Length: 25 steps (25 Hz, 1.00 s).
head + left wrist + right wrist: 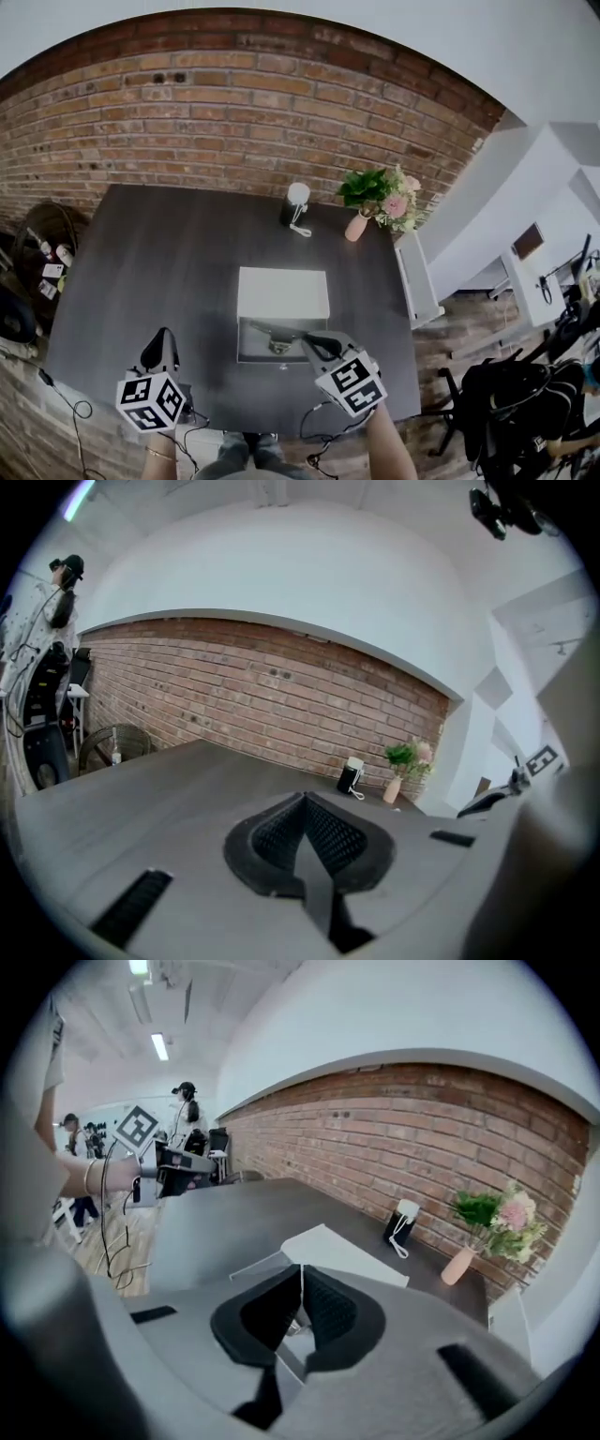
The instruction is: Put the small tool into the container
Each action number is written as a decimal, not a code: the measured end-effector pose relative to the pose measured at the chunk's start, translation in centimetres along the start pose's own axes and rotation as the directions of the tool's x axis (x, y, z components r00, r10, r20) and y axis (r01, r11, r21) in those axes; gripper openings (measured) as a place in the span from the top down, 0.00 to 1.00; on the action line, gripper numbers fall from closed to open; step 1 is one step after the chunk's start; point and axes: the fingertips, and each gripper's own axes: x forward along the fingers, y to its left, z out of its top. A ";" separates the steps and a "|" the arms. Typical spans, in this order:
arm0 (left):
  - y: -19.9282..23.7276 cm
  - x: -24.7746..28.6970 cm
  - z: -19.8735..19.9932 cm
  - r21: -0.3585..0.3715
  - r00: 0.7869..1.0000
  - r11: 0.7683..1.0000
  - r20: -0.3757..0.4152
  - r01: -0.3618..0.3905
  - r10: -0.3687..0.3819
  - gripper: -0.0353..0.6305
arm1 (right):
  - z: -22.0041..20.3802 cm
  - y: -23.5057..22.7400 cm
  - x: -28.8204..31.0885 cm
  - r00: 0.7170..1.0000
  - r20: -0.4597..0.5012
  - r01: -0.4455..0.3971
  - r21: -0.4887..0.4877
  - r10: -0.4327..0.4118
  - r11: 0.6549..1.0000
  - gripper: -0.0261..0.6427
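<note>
A white container [246, 349] sits open at the middle of the dark table [159, 262], its white lid [282, 292] lying flat behind the tray. The small metal tool [274, 333] lies across the tray. My right gripper [309, 340] reaches into the tray from the right, its black fingers closed at the tool's right end. In the right gripper view the gripper [301, 1274] has its pads together, with a bit of metal [298, 1327] showing low between them. My left gripper [159, 339] hovers at the table's front left, shut on nothing [305, 799].
A black-and-white cylinder [296, 204] with a cord and a pink vase of flowers [357, 225] stand at the far edge, by the brick wall. A fan [37, 239] is left of the table, white furniture [525, 216] right. Cables [80, 408] hang at the front edge.
</note>
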 end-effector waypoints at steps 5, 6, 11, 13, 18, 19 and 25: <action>-2.6 0.7 2.8 0.009 0.996 0.997 0.046 0.079 -0.080 0.94 | 2.6 -1.2 -4.5 0.982 0.121 0.132 0.131 -0.148 0.983 0.95; -3.4 0.9 3.3 0.014 0.994 0.995 0.056 0.098 -0.098 0.94 | 3.0 -1.6 -5.4 0.972 0.143 0.163 0.161 -0.186 0.973 0.95; -7.2 1.6 6.0 0.058 0.979 0.984 0.101 0.170 -0.175 0.94 | 3.8 -4.3 -10.0 0.866 0.239 0.361 0.309 -0.439 0.880 0.95; -8.4 1.7 6.7 0.077 0.974 0.979 0.114 0.187 -0.195 0.94 | 3.7 -5.2 -11.8 0.799 0.259 0.437 0.371 -0.543 0.820 0.96; -11.0 1.9 6.9 0.115 0.965 0.968 0.116 0.223 -0.236 0.94 | 3.3 -6.6 -14.0 0.721 0.261 0.493 0.458 -0.642 0.740 0.96; -11.4 1.9 6.9 0.118 0.964 0.966 0.114 0.228 -0.241 0.94 | 3.2 -6.8 -14.2 0.716 0.257 0.498 0.462 -0.649 0.734 0.96; -12.3 1.8 6.6 0.132 0.962 0.963 0.110 0.235 -0.250 0.94 | 2.5 -7.5 -14.9 0.697 0.244 0.513 0.488 -0.675 0.706 0.96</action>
